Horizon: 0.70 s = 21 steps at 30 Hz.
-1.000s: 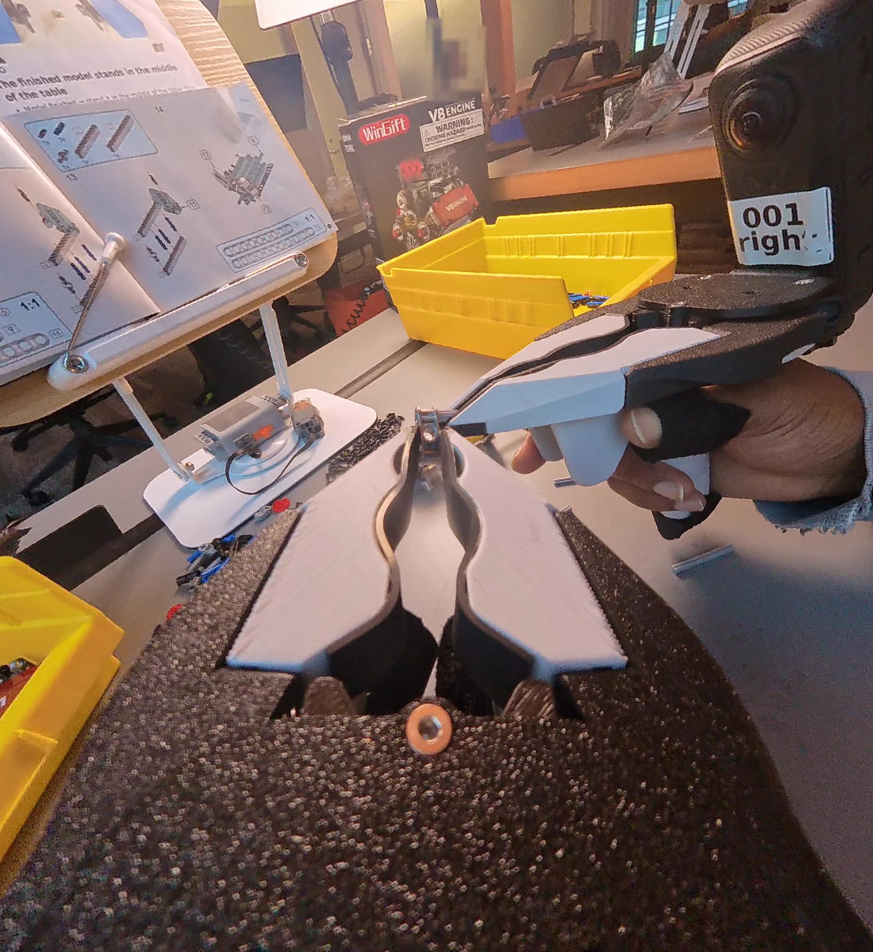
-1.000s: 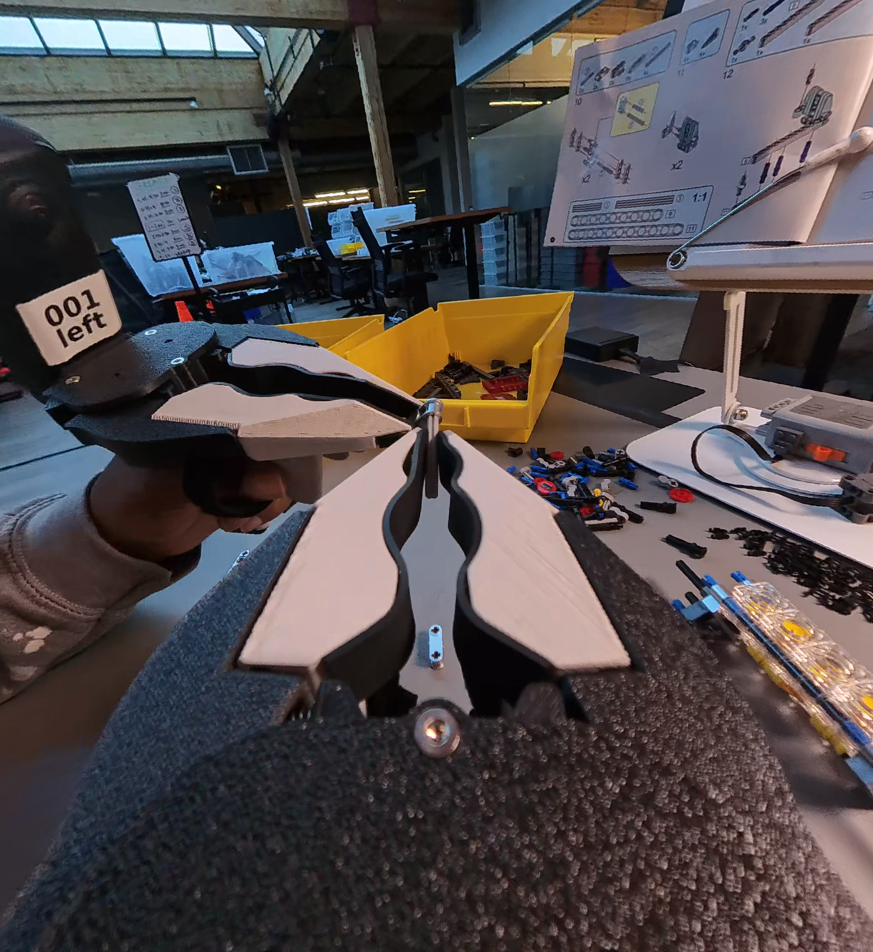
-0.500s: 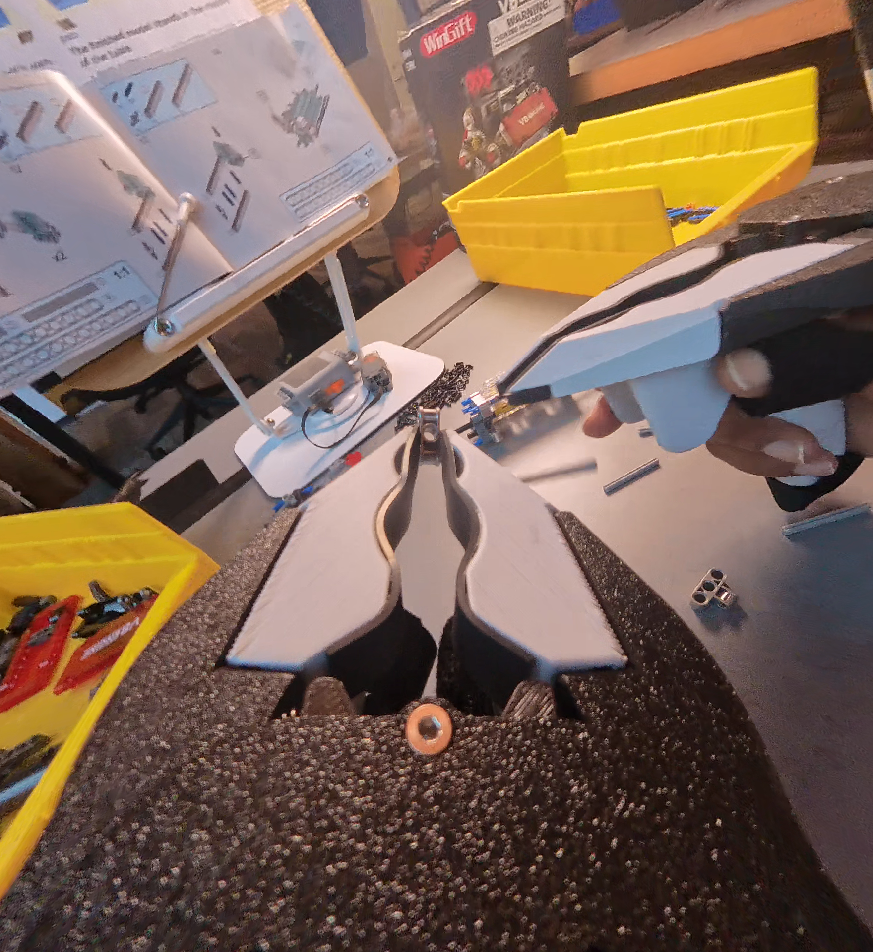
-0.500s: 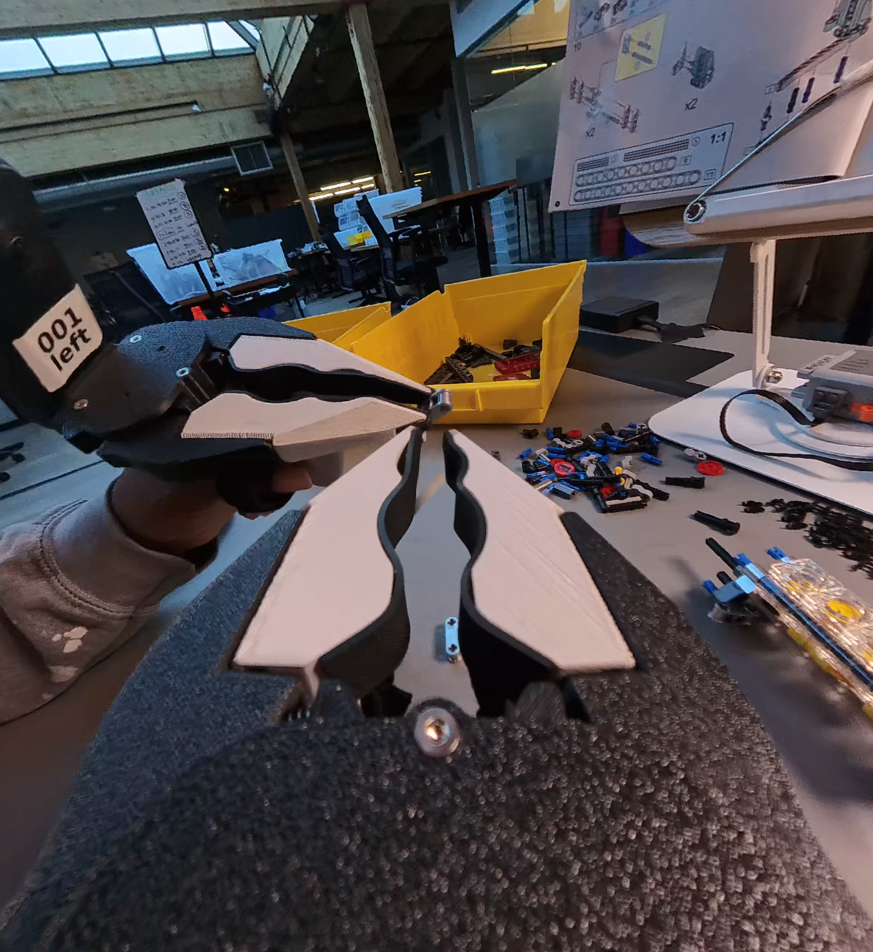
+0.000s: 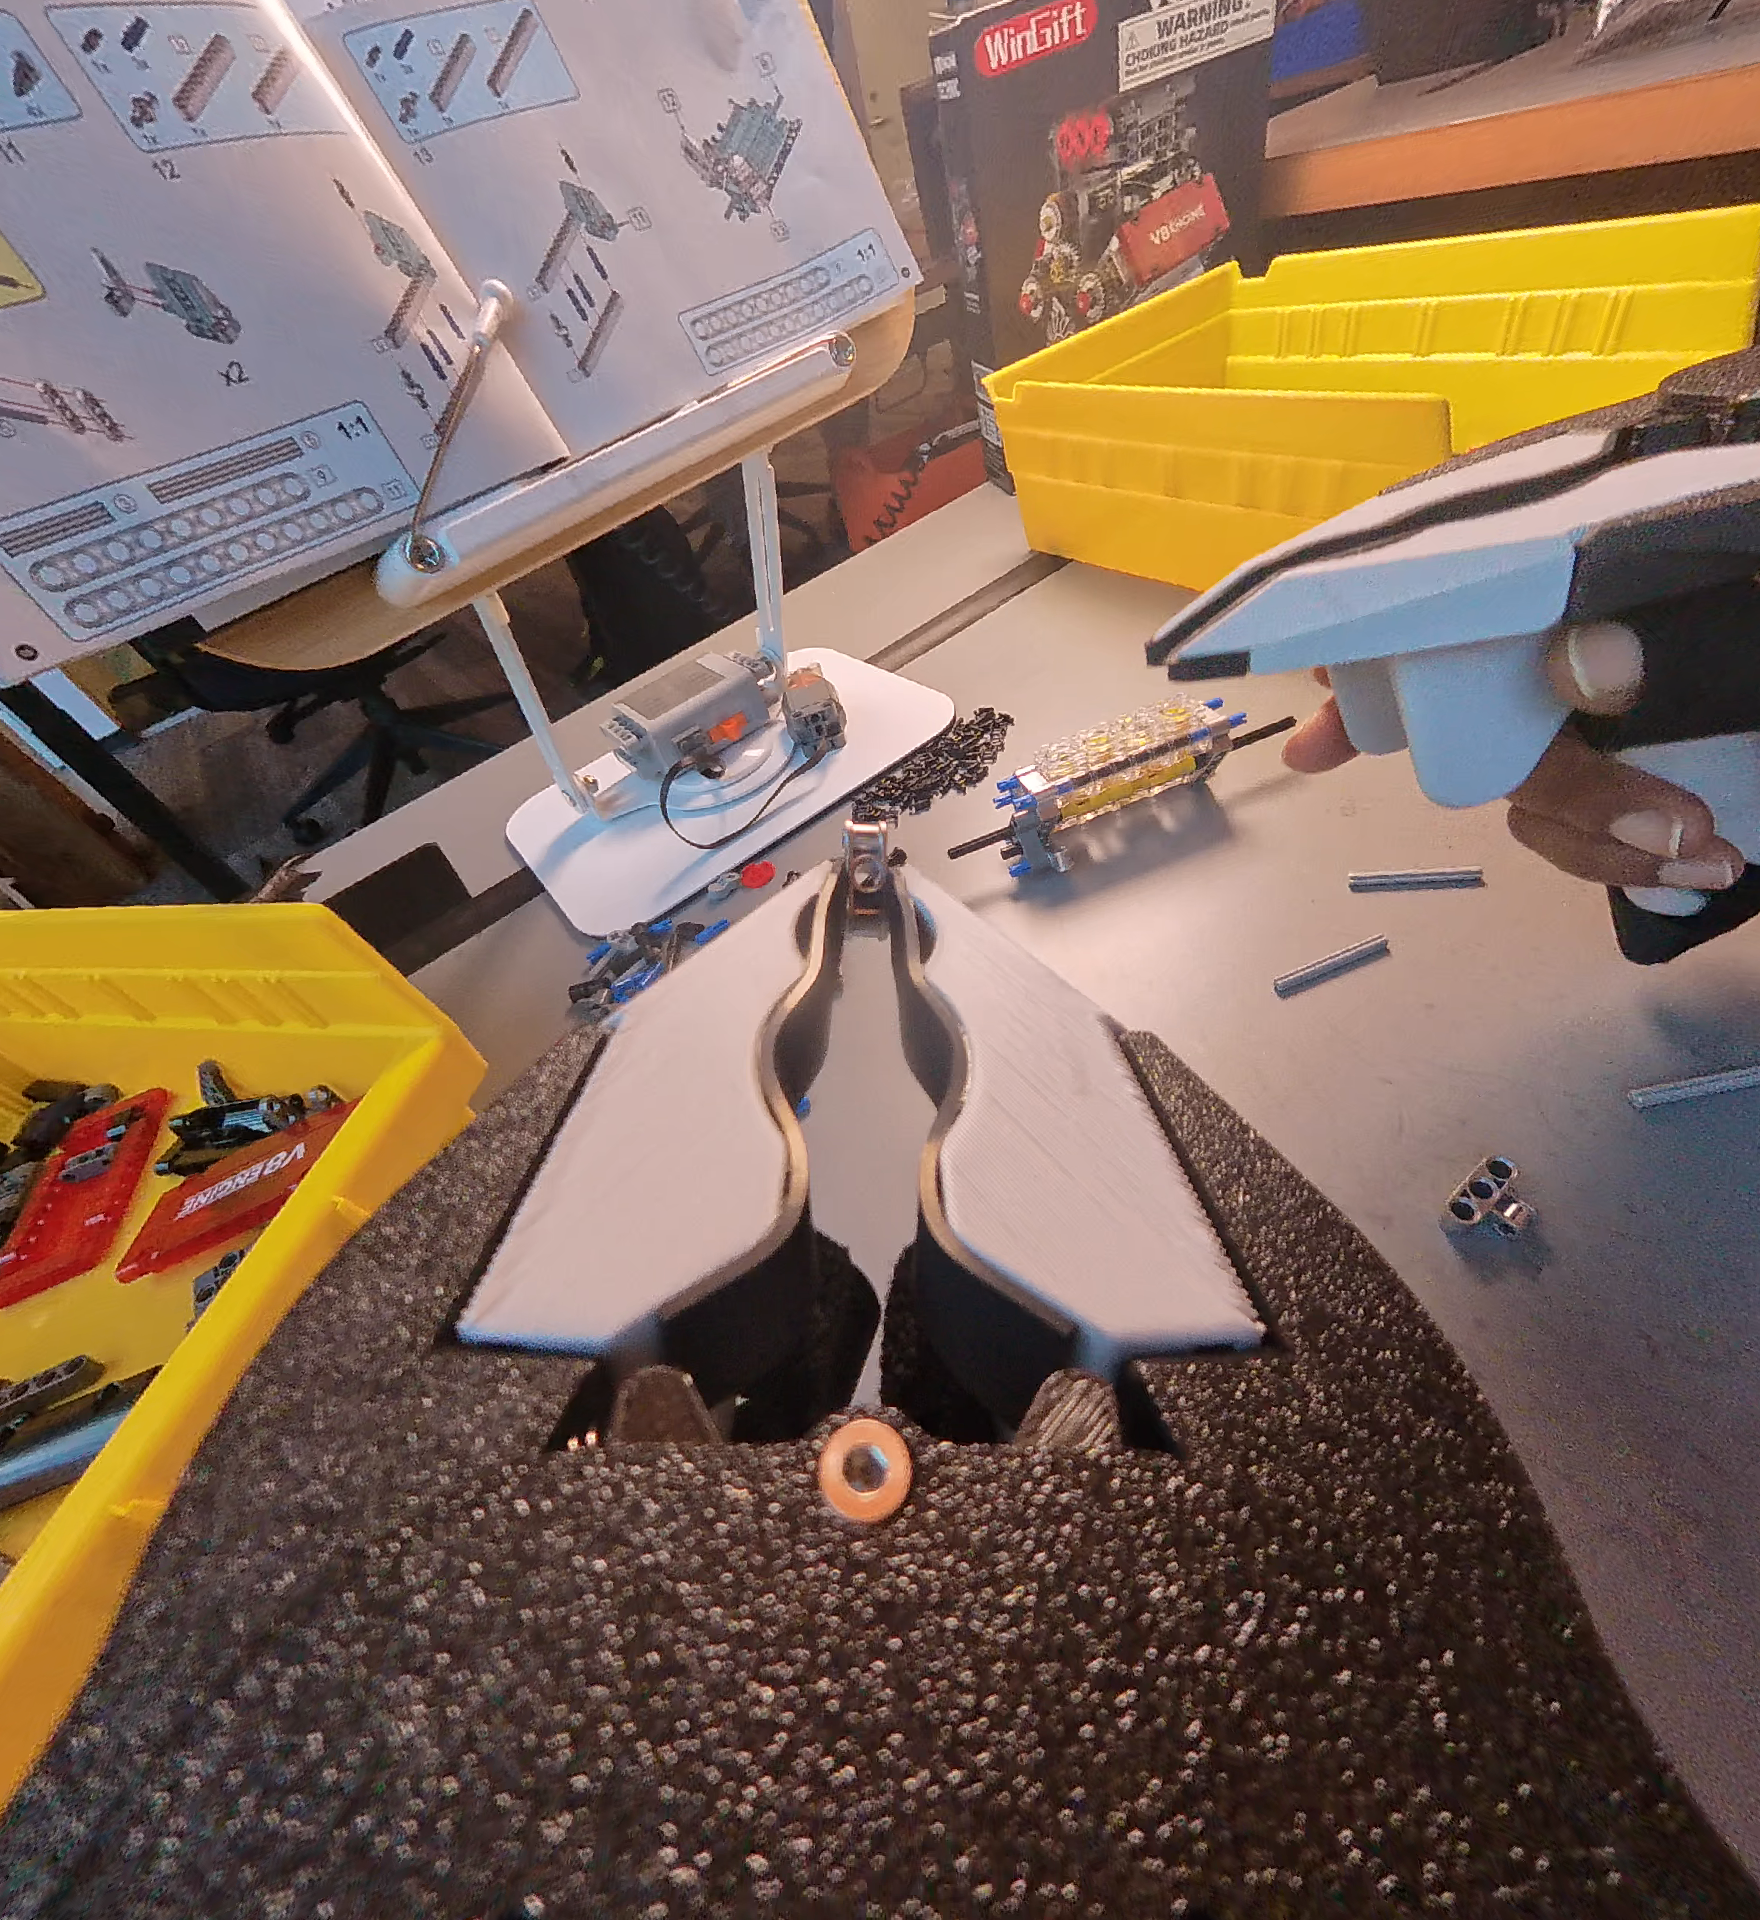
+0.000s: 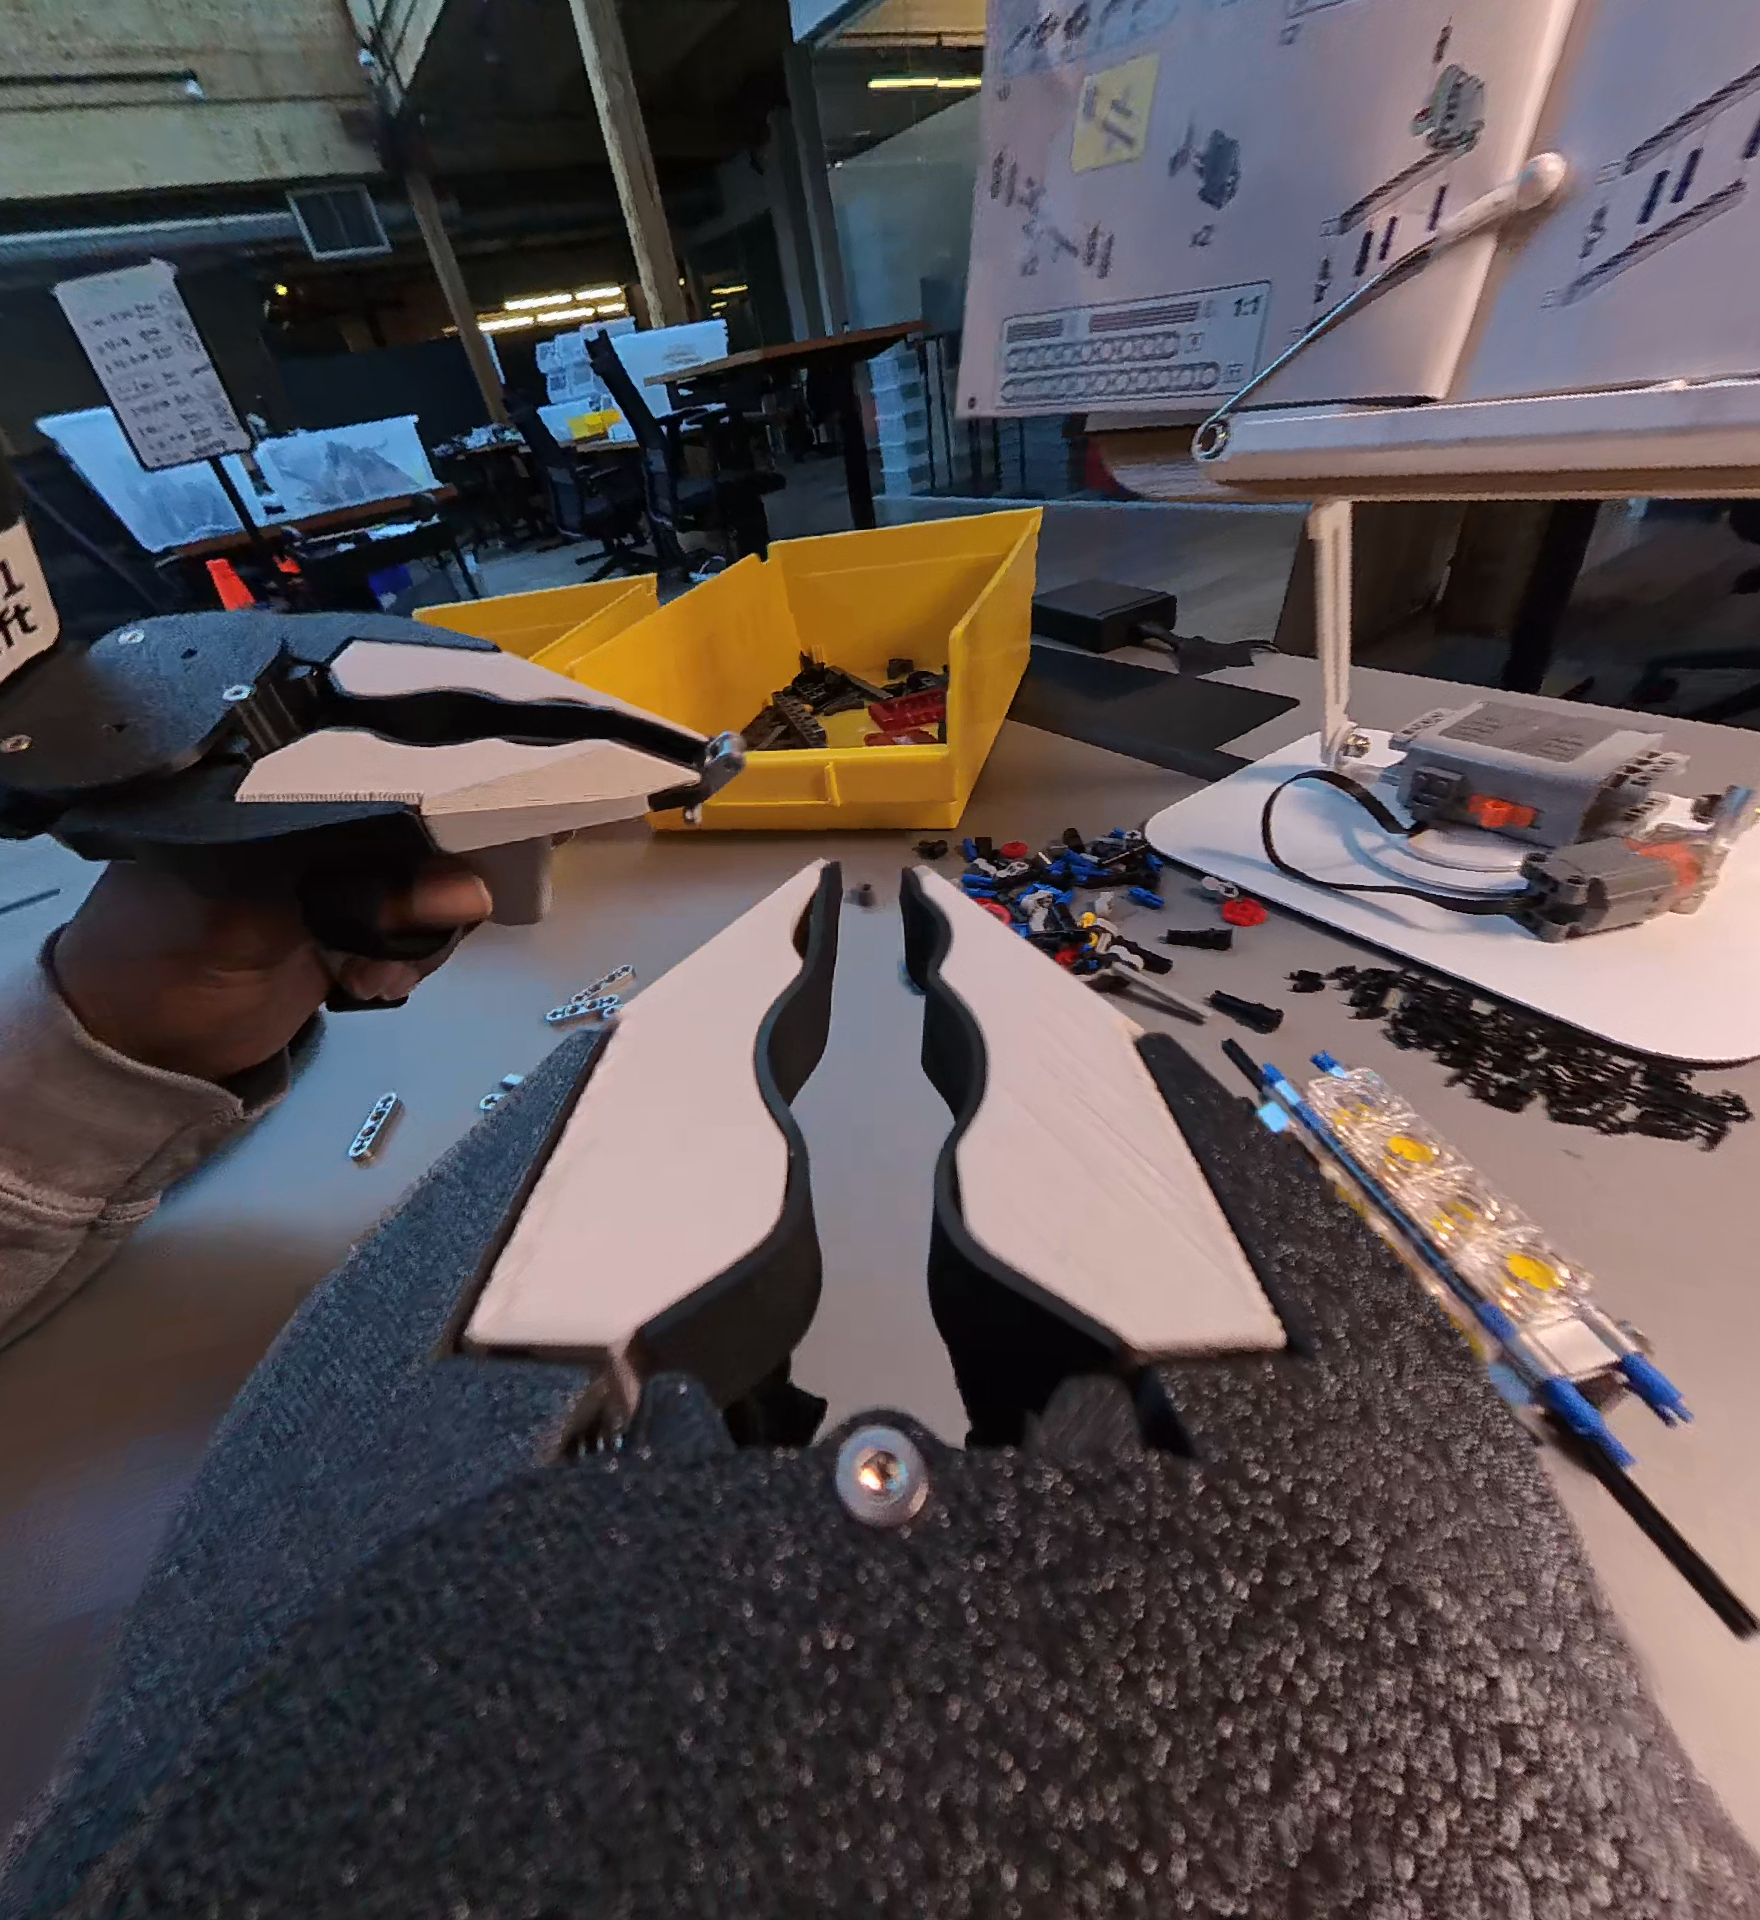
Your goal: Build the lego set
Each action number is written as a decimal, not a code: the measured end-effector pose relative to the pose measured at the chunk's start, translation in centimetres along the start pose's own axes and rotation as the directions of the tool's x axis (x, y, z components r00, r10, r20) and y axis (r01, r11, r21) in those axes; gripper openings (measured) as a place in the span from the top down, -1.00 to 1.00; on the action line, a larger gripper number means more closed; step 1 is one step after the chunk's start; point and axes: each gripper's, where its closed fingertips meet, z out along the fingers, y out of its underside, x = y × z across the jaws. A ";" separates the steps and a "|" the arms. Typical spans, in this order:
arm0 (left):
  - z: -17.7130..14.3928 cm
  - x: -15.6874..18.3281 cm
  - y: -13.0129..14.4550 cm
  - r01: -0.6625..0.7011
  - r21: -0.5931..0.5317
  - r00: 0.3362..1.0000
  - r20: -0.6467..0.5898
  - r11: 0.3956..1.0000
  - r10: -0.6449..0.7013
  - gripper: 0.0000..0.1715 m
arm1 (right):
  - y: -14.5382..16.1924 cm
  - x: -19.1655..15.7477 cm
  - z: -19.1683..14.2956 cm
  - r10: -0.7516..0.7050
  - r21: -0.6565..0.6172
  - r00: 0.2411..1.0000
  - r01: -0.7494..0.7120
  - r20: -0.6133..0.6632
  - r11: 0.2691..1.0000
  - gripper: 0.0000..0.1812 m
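Between its tips the left gripper (image 5: 865, 868) pinches a small grey connector (image 5: 864, 850), held above the grey table (image 5: 1375, 1039). Beside it, apart, the right gripper (image 6: 868, 883) hangs empty, fingers slightly parted. Beyond lie scattered pins (image 6: 1052, 894) and a yellow bin (image 6: 855, 675).

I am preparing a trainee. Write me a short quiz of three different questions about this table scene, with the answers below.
1. True or false: the left gripper pinches a small grey connector piece at its fingertips.
2. Multiple choice: the right gripper is A) shut on a blue pin, B) open and holding nothing, C) shut on a grey rod.
3. Fill in: the clear and yellow assembly lies on the grey ____, next to the pile of small black pieces.

Key: 1 true; 2 B; 3 table.
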 end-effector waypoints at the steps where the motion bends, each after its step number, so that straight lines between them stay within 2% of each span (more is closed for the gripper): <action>1: 0.0 -0.1 0.1 0.004 -0.003 1.000 0.001 1.000 -0.004 0.93 | -0.3 0.6 -0.3 0.019 0.017 1.000 -0.018 -0.014 1.000 0.89; 7: 0.0 -0.5 0.3 0.041 -0.012 0.999 0.011 0.999 -0.040 0.94 | -0.7 2.6 -1.1 0.120 0.054 0.992 -0.119 -0.029 0.991 0.87; 10: -0.1 -0.9 0.2 0.094 0.005 0.996 0.005 0.996 -0.094 0.93 | 0.1 3.4 -0.5 0.018 -0.031 0.998 -0.020 -0.055 0.999 0.87; 12: -0.3 -1.0 -0.1 0.139 0.023 0.990 -0.010 0.990 -0.139 0.93 | 1.2 4.5 0.6 -0.127 -0.179 0.991 0.119 -0.038 0.977 0.86; 14: -0.5 -1.1 -0.3 0.173 0.037 0.985 -0.029 0.984 -0.172 0.93 | 2.1 5.5 2.1 -0.263 -0.328 0.964 0.264 0.049 0.907 0.86; 17: -0.8 -1.0 -0.5 0.180 0.044 0.983 -0.036 0.983 -0.178 0.93 | 3.8 7.6 5.2 -0.413 -0.520 0.881 0.470 0.229 0.714 0.83; 19: -1.2 -1.0 -0.5 0.181 0.043 0.983 -0.039 0.983 -0.179 0.93 | 5.8 8.2 7.0 -0.388 -0.595 0.843 0.538 0.373 0.597 0.82; 21: -1.6 -0.9 -0.3 0.185 0.038 0.982 -0.041 0.982 -0.184 0.93 | 7.8 9.4 8.7 -0.355 -0.645 0.819 0.574 0.451 0.504 0.81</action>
